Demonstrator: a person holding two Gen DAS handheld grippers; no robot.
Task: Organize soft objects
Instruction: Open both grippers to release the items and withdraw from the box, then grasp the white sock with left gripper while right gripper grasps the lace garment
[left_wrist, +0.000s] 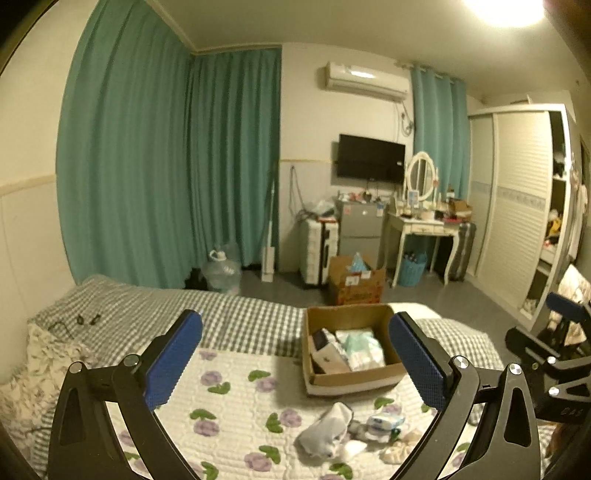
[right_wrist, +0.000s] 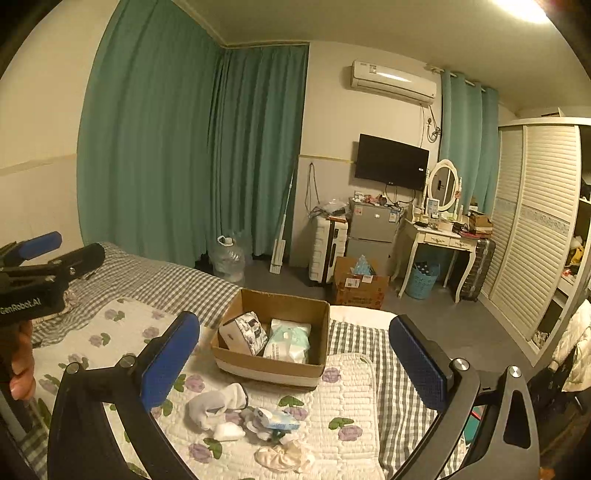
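Clearly, in the left wrist view, the left gripper (left_wrist: 295, 354) hung over the bed (left_wrist: 236, 402) with its fingers wide apart and nothing in them. The box (left_wrist: 351, 376) sat just ahead; the sock (left_wrist: 325, 430) lay nearer, untouched.

Over in the right wrist view, the right gripper (right_wrist: 293, 356) was also spread and empty. The sock (right_wrist: 216, 406) and tissue pack (right_wrist: 277, 421) waited beside the box (right_wrist: 273, 365). I think picking up was about to begin: drop down, pinch one soft thing.

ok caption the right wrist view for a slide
Open right hand-held gripper above loose socks beside a cardboard box on the bed.
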